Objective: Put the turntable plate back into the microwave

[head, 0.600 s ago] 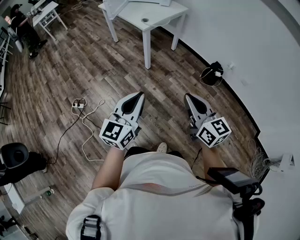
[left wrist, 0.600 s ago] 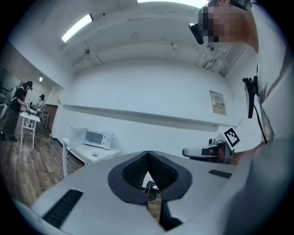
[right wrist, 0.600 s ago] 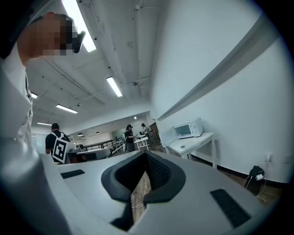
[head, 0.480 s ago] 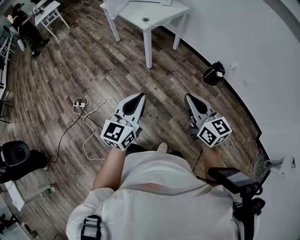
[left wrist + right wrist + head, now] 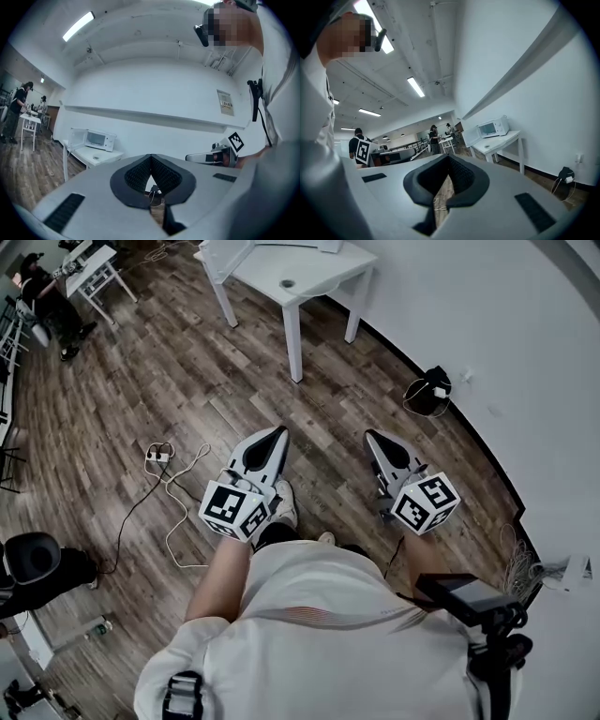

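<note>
The microwave (image 5: 492,127) stands far beyond the closed right hand-held gripper (image 5: 448,161).

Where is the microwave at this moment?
The microwave stands on the white table against the wall, left of centre in the left gripper view and right of centre in the right gripper view, door open.

Open-doored white microwave (image 5: 100,140), upright
</note>
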`<state>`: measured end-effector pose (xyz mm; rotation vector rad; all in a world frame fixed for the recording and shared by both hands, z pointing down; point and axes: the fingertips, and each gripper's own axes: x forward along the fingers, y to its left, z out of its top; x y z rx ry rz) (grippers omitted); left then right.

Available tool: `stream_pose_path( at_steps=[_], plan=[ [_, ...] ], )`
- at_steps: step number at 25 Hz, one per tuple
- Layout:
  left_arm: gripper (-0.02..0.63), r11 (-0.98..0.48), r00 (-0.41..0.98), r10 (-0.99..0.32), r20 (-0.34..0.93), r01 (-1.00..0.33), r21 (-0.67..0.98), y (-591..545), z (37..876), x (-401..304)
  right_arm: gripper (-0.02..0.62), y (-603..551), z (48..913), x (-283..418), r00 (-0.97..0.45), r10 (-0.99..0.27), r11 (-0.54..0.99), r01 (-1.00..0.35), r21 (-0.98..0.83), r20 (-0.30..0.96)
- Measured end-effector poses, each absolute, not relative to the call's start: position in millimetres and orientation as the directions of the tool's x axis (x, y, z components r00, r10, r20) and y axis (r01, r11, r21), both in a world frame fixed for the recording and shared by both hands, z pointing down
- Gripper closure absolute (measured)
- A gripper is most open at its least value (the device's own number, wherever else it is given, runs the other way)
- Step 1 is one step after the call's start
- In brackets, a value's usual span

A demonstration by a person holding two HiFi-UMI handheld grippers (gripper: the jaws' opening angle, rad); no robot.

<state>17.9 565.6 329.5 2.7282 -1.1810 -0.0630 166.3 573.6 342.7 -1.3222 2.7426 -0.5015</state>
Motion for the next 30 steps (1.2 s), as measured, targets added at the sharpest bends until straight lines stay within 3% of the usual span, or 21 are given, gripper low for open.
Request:
stream_pose_path(
  at_steps=[30],
  plan=[
    [0.595, -0.722, 0.733, -0.679, 0.028, -0.675, 0.151, 310, 345, -87, 0.591, 325, 344, 61, -0.555, -0.824, 0.502, -0.809, -0.306, 0.117]
  ],
)
